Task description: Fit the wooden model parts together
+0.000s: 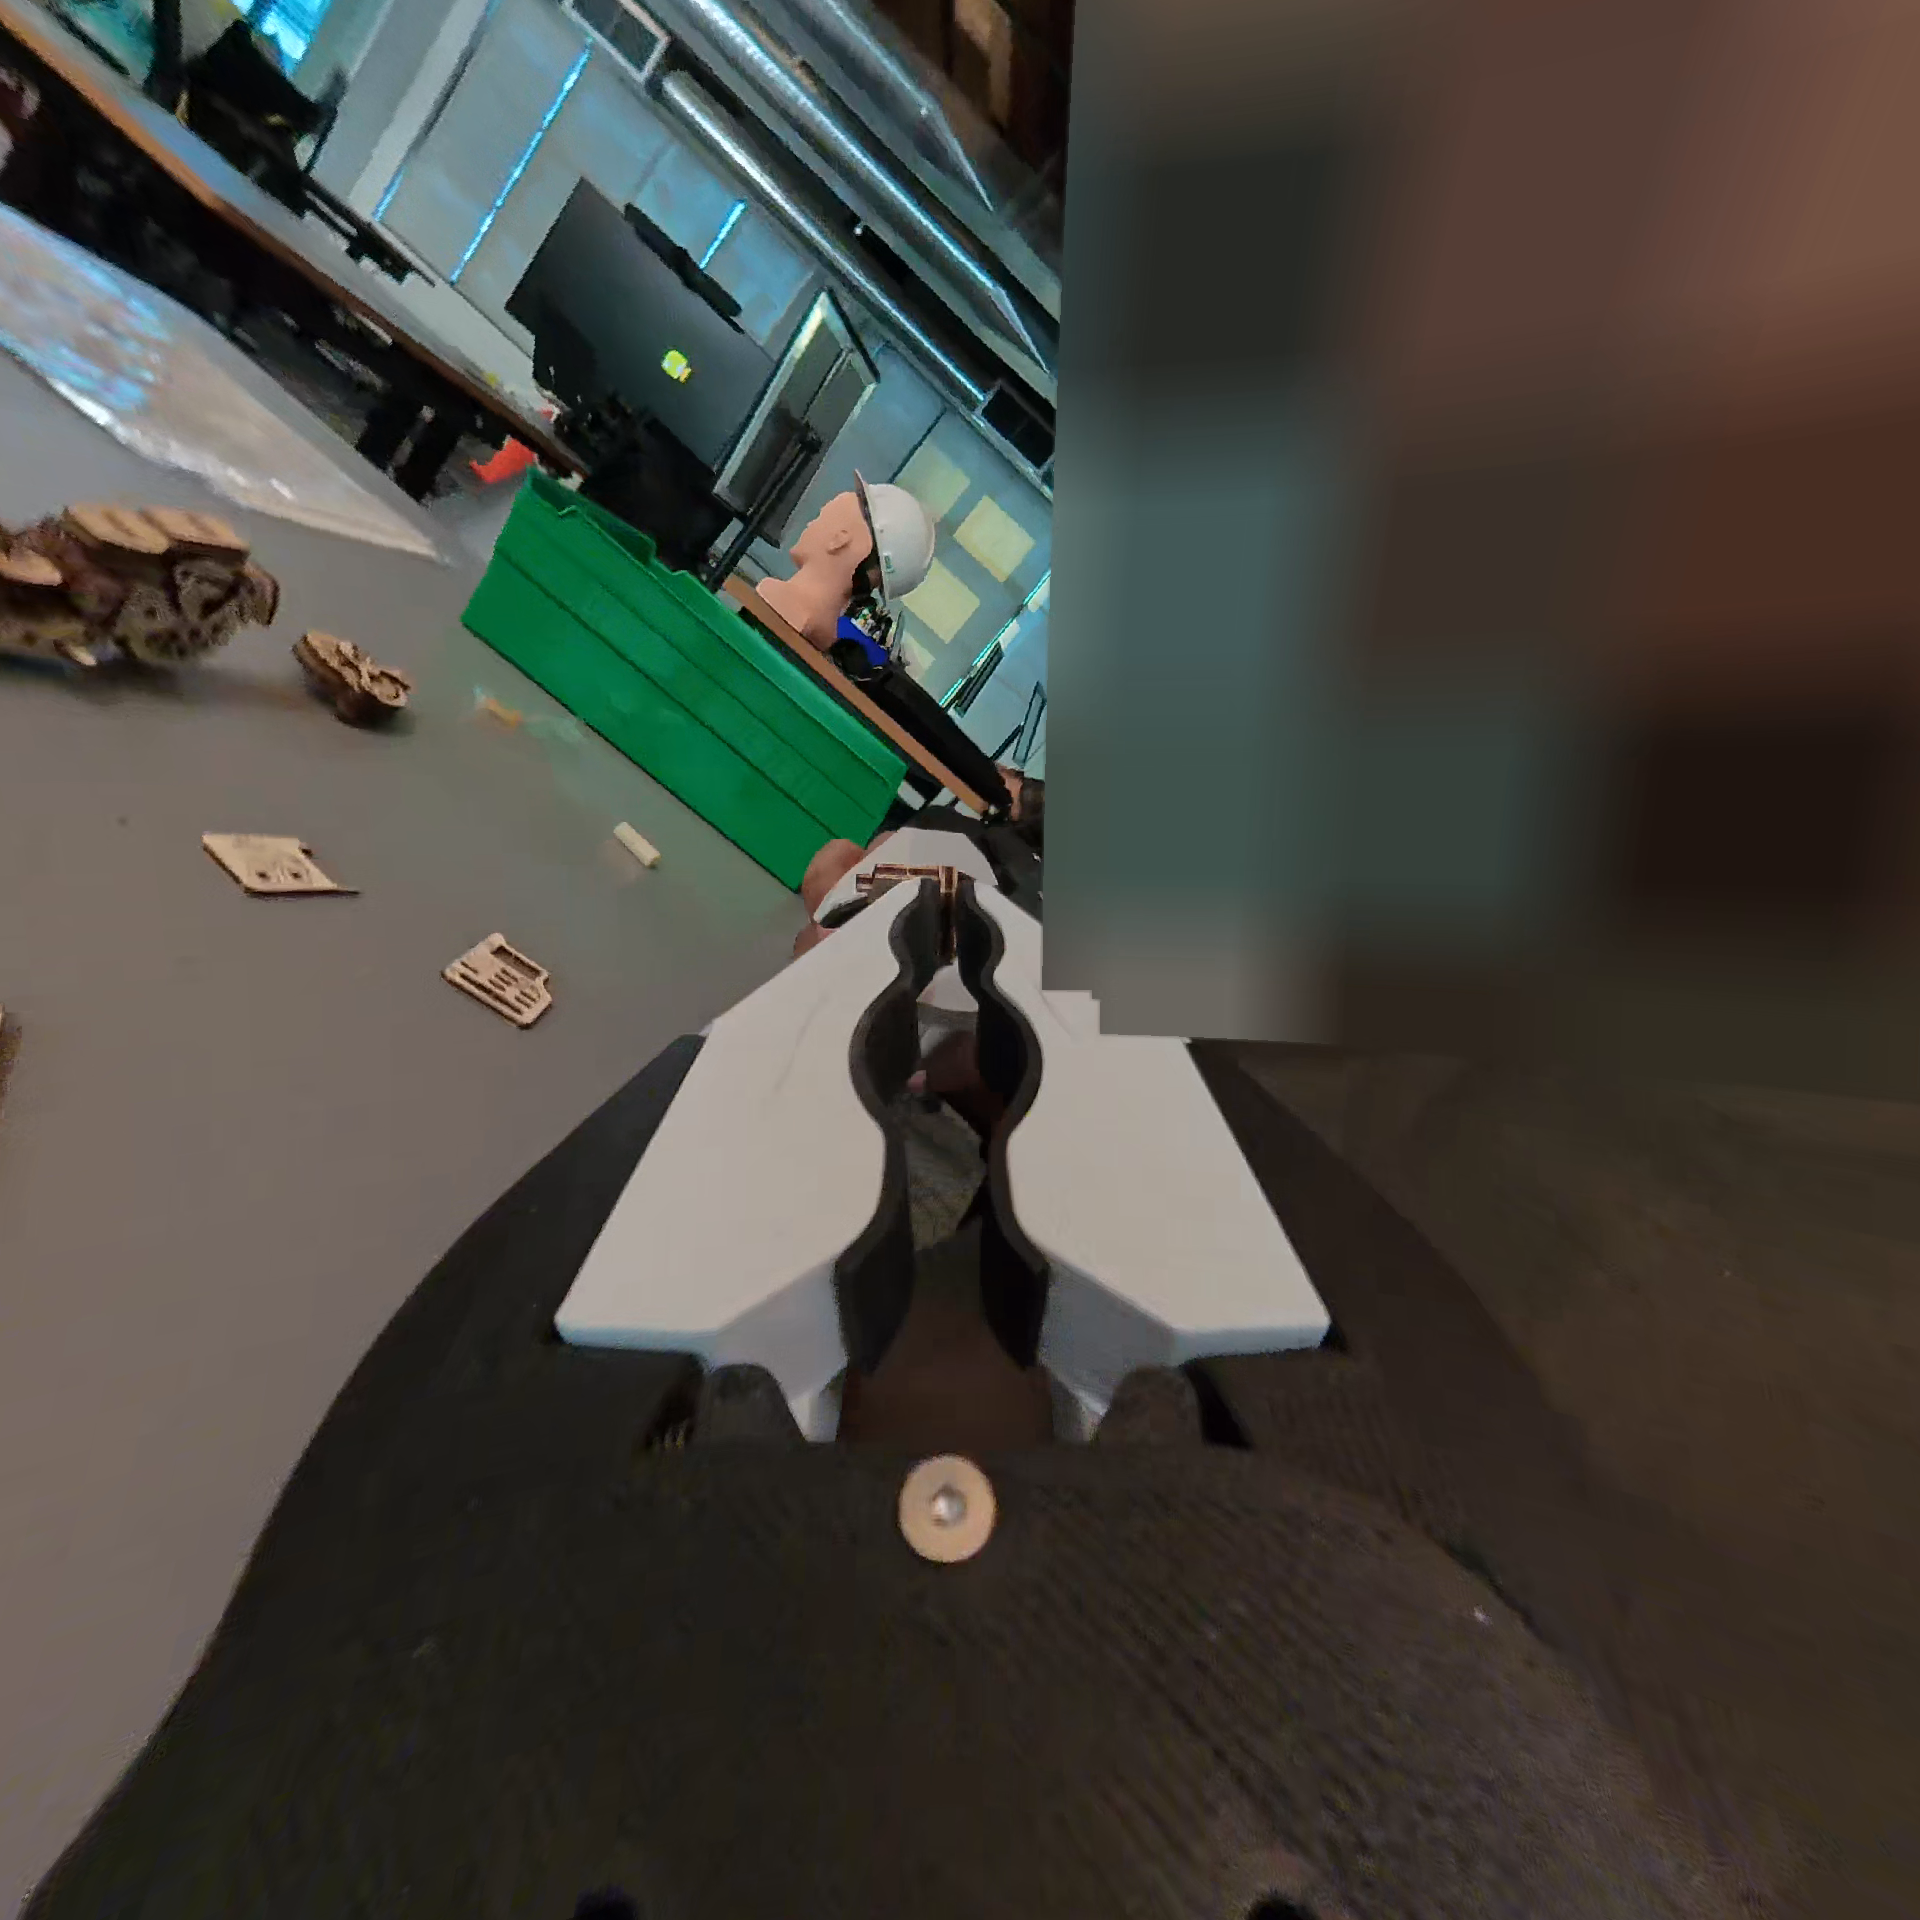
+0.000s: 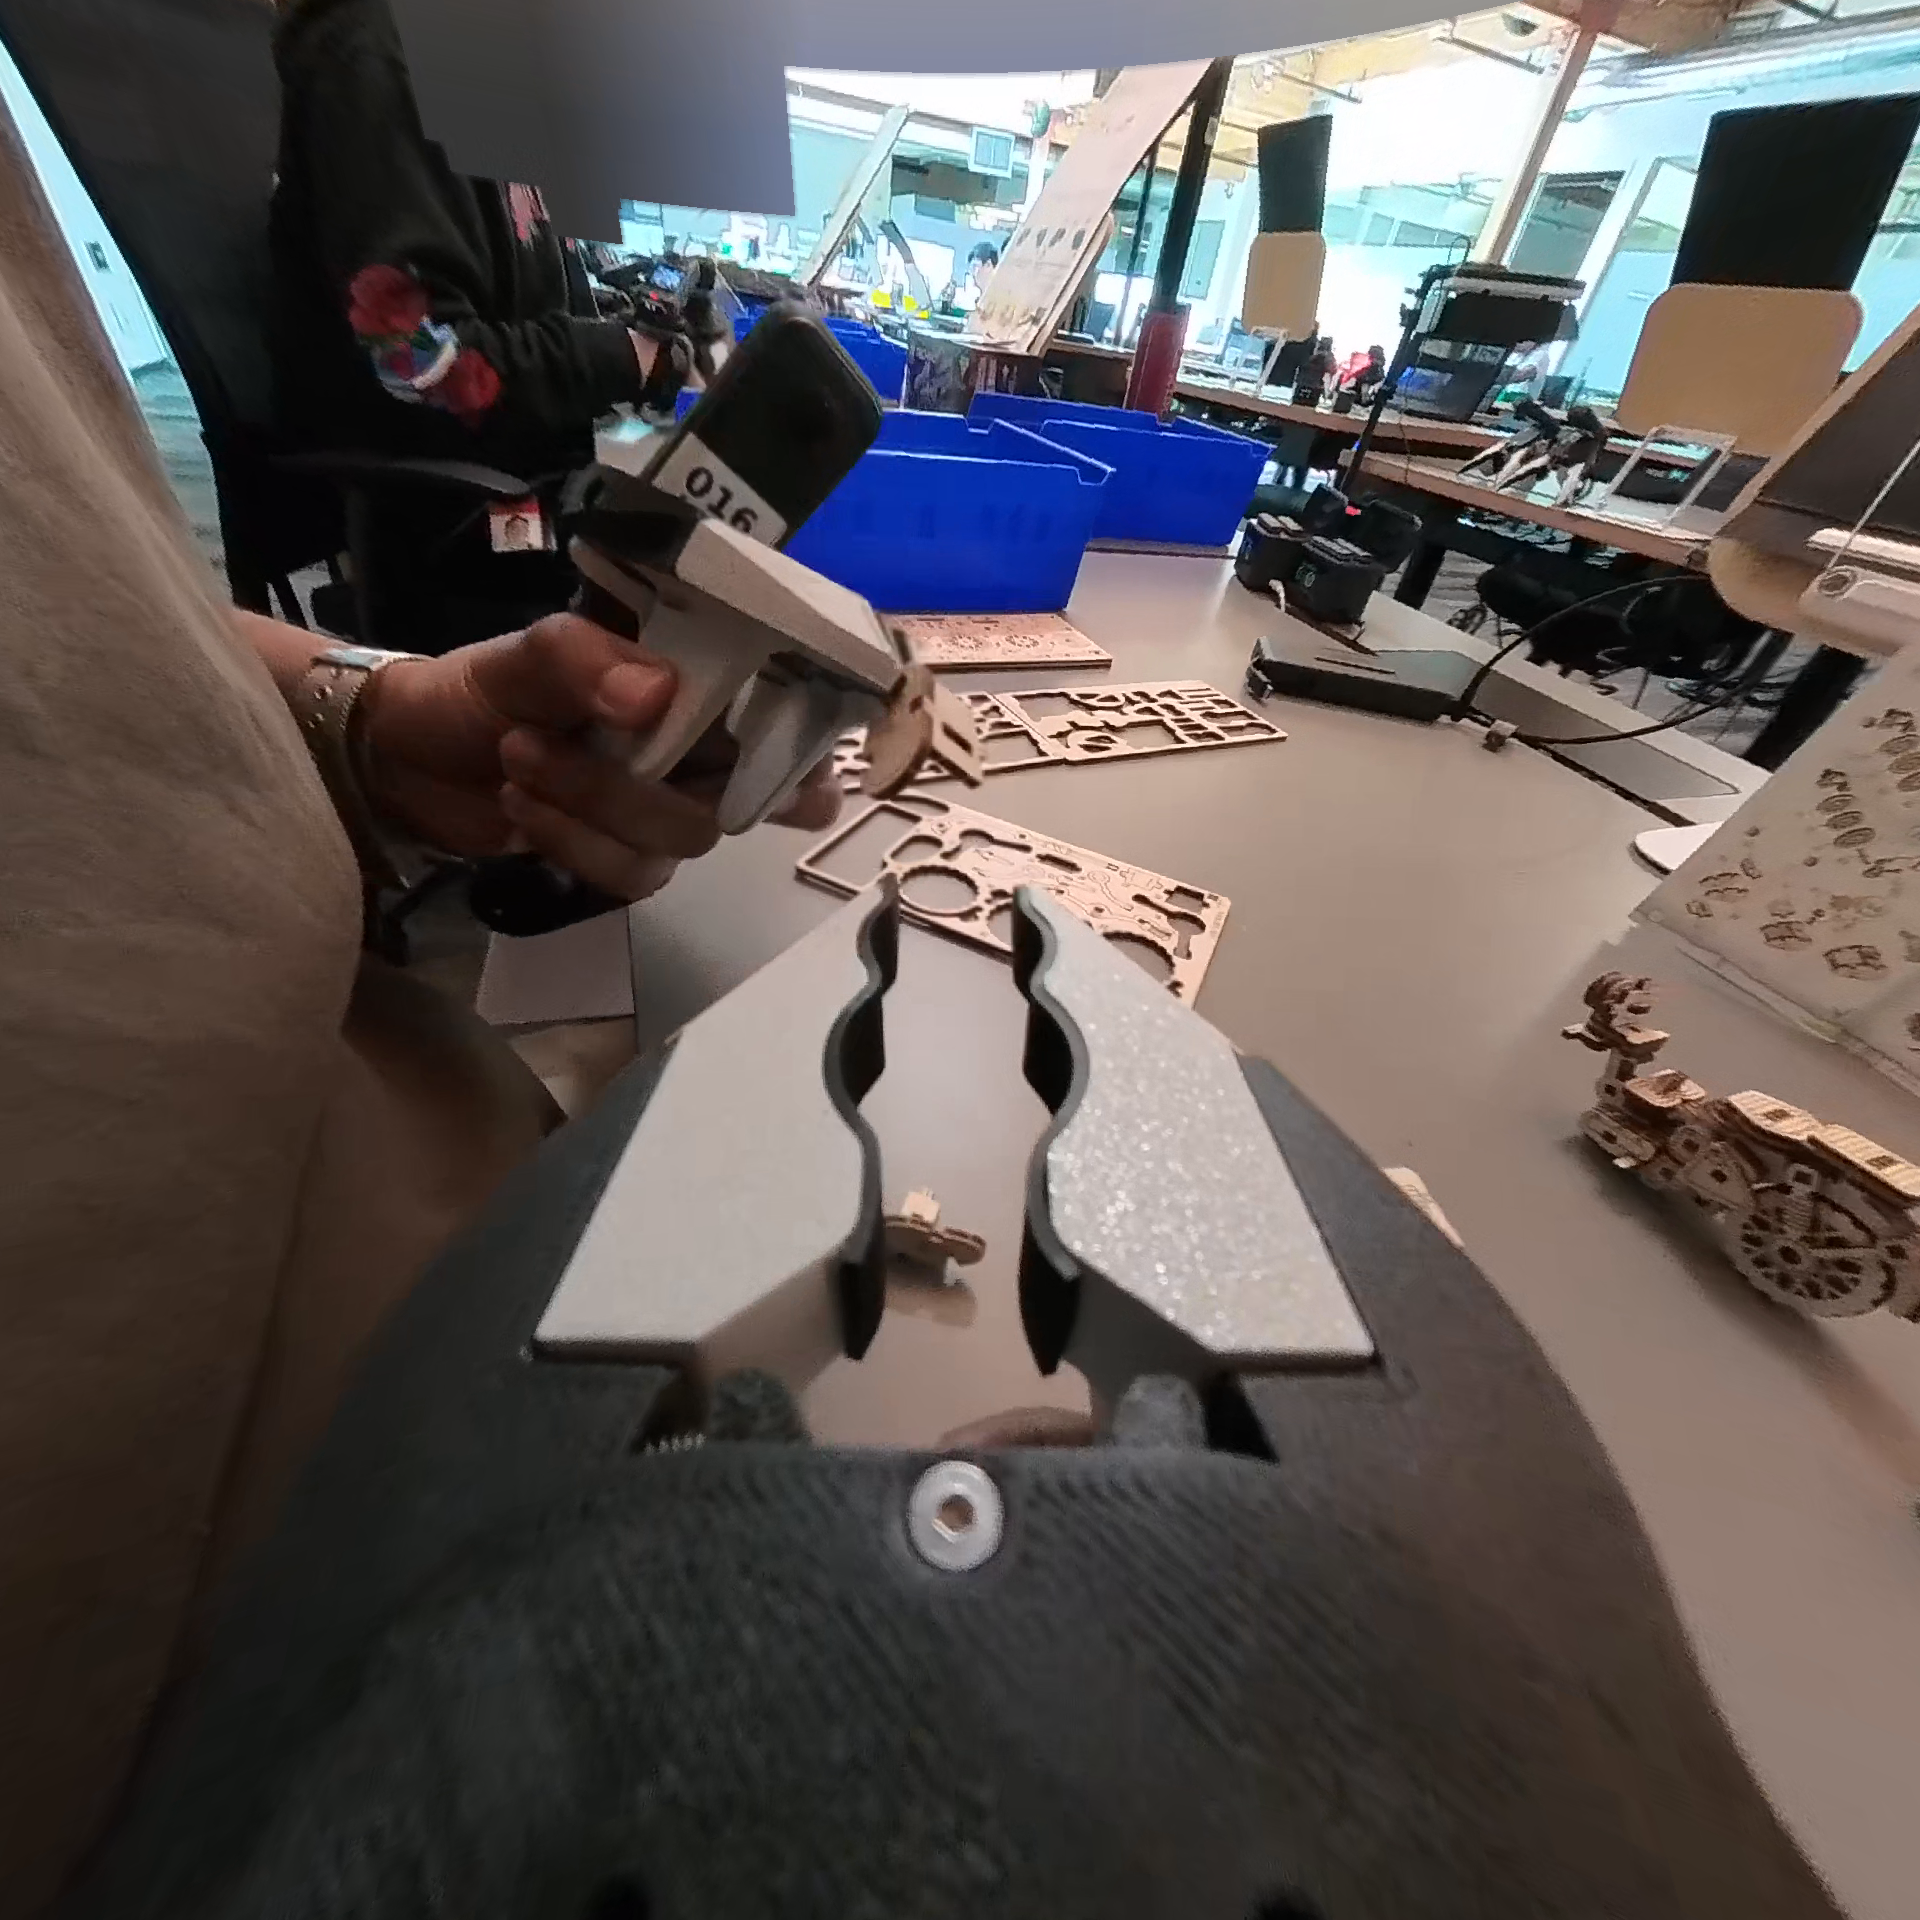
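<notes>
My left gripper (image 1: 943, 902) is shut on a small flat wooden part (image 1: 914, 883), held in the air. In the right wrist view that gripper (image 2: 902, 686) shows at upper left in a hand, pinching a round wooden piece (image 2: 914, 722) above the table. My right gripper (image 2: 951, 914) is open and empty, above the grey table. A small wooden sub-assembly (image 2: 930, 1236) lies on the table between its fingers. A built wooden motorcycle model (image 2: 1756, 1174) stands at the right; it also shows in the left wrist view (image 1: 125, 587).
Laser-cut wooden sheets (image 2: 1039, 894) (image 2: 1122, 722) lie ahead on the table. Blue bins (image 2: 966, 520) stand behind them. A green bin (image 1: 665, 665), loose wooden pieces (image 1: 275, 862) (image 1: 499, 979) (image 1: 353, 675) and a printed sheet (image 2: 1808, 914) are around. A person in black (image 2: 416, 343) sits behind.
</notes>
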